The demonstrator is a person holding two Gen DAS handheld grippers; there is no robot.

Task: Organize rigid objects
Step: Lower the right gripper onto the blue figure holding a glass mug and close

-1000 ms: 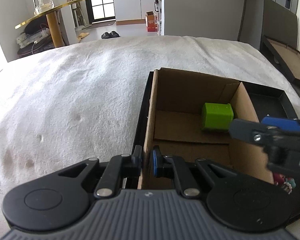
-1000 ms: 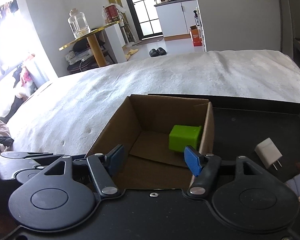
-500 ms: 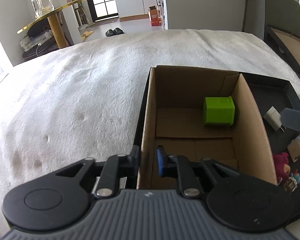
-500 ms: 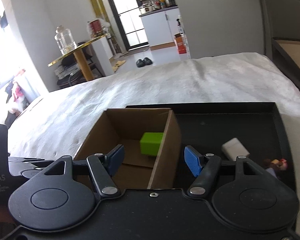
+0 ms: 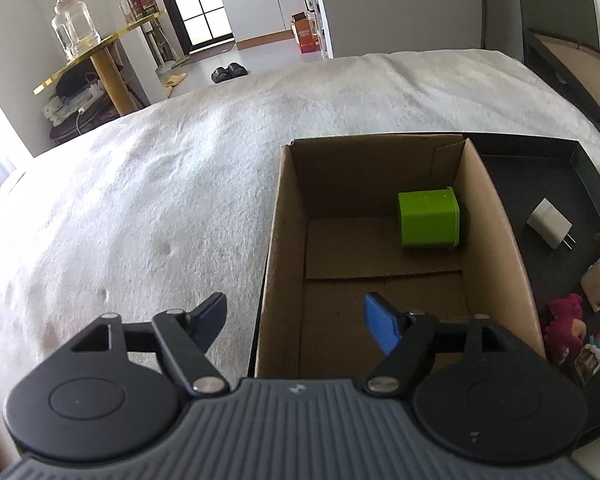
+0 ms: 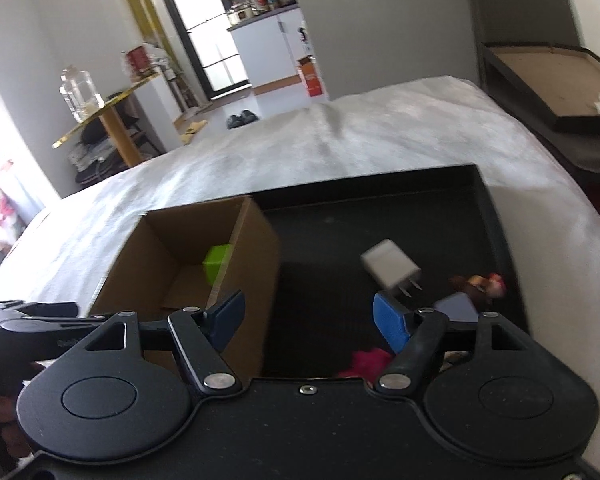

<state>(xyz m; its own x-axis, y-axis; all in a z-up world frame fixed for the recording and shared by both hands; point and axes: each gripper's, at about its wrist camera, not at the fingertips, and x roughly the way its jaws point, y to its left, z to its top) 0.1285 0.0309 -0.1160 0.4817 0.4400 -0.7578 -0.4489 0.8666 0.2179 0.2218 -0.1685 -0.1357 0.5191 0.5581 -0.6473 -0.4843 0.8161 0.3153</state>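
So far only the green block [image 5: 428, 220] has been boxed [image 5: 284, 240], charger [image 6: 388, 268] and toys [image 5: 564, 328] are left lower right, while both the left hand-held gripper [image 5: 296, 320] and the right hand-held gripper [image 6: 308, 316] are being opened on nothing.

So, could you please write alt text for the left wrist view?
An open cardboard box holds one green block. The left gripper, its fingers opening and empty, straddles the box's near left wall; a white charger lies on the black tray.

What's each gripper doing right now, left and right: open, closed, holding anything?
Left gripper: jaws opening, astride the cardboard box wall, gripping nothing.
Right gripper: jaws opening, empty, over the black tray.
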